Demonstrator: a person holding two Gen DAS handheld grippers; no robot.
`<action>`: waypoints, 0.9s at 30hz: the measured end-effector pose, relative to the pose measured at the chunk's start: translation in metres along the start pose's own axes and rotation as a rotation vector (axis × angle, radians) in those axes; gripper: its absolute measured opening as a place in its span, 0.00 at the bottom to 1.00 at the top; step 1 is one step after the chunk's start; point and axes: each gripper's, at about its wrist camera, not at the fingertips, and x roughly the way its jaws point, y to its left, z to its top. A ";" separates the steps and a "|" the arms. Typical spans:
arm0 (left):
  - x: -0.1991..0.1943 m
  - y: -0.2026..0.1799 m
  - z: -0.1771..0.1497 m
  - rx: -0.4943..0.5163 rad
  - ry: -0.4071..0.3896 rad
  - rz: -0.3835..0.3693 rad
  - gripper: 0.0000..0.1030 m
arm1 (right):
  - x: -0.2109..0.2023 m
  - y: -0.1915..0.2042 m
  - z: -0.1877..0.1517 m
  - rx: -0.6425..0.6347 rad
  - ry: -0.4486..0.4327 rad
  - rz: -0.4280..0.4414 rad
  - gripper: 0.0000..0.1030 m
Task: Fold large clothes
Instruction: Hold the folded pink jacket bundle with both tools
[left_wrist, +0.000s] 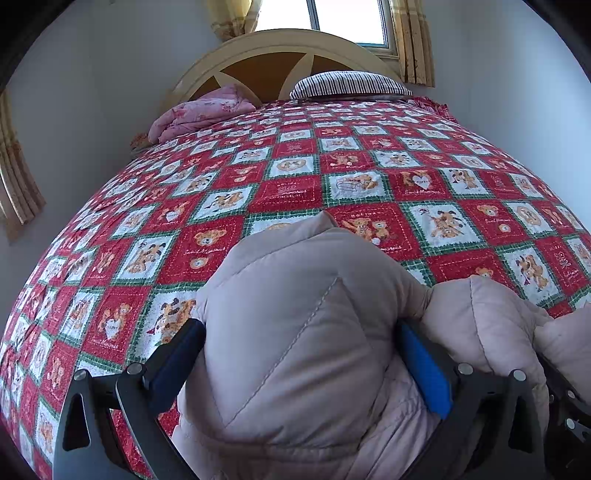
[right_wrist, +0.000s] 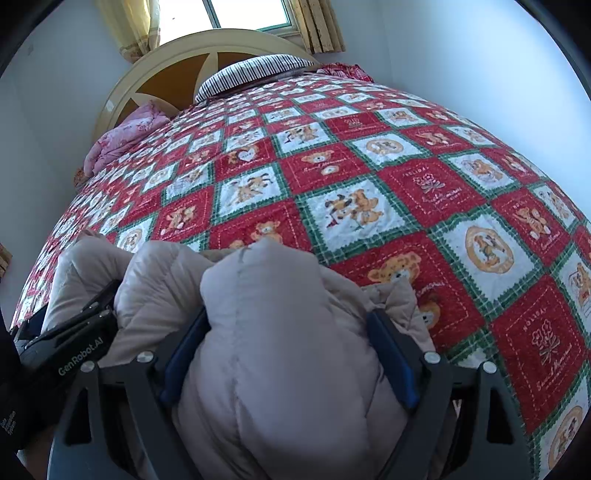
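Left fingers (left_wrist: 424, 363) and right fingers (right_wrist: 391, 354) seemingly clamped on thick folds of beige puffer jacket (left_wrist: 306, 332), bunched on quilt (left_wrist: 280, 192)

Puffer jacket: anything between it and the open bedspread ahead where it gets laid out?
Nothing visible. The puffer jacket sits bunched between both grippers' pads; the bedspread ahead is bare up to the striped pillow and pink quilt by the headboard.

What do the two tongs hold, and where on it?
Each of the tongs, left and right, has a puffy bunch of the beige padded jacket between its pads.
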 end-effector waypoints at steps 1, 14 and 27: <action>0.000 0.000 0.000 0.000 -0.001 0.001 0.99 | 0.001 0.000 0.000 0.000 0.001 0.000 0.85; 0.001 0.000 0.000 0.000 -0.001 0.002 0.99 | 0.003 -0.001 0.000 0.002 0.009 0.003 0.86; 0.001 -0.001 0.000 0.002 0.000 0.004 0.99 | 0.006 -0.002 -0.001 0.004 0.020 0.007 0.87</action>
